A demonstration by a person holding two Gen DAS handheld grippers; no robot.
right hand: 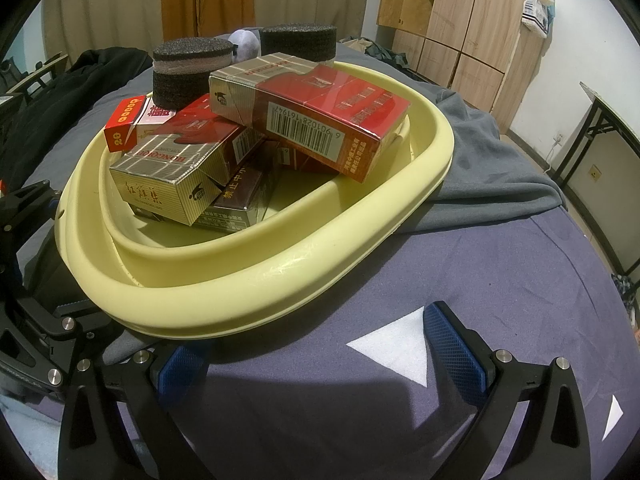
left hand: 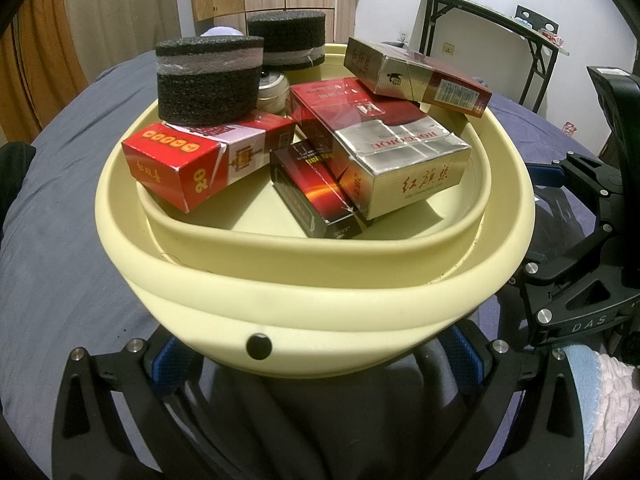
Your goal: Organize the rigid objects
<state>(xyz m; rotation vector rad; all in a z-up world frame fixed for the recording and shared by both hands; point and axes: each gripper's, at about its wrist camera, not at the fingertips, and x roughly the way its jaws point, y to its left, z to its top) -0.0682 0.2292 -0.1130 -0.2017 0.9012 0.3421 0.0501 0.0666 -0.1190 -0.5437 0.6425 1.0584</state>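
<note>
A pale yellow basin (left hand: 320, 304) (right hand: 248, 280) rests on a grey-blue bedsheet. Inside lie a red box marked 20 (left hand: 180, 168) (right hand: 124, 128), a silver-and-red carton (left hand: 384, 156) (right hand: 176, 176), a dark box (left hand: 316, 192) (right hand: 240, 196) and a red carton (left hand: 416, 76) (right hand: 312, 116) propped on top. A black foam cylinder (left hand: 208, 80) (right hand: 188, 72) stands on the red box; a second foam cylinder (left hand: 286, 40) (right hand: 298, 42) stands behind. My left gripper (left hand: 316, 360) is open, its fingers straddling the basin's near wall. My right gripper (right hand: 316, 356) is open over bare sheet beside the rim.
A small white round object (left hand: 272, 88) sits between the foam cylinders. A folding table (left hand: 492, 20) (right hand: 612, 120) and wooden wardrobes (right hand: 460, 20) stand beyond the bed. A grey blanket (right hand: 480, 160) lies bunched behind the basin, dark clothing (right hand: 60, 92) to the left.
</note>
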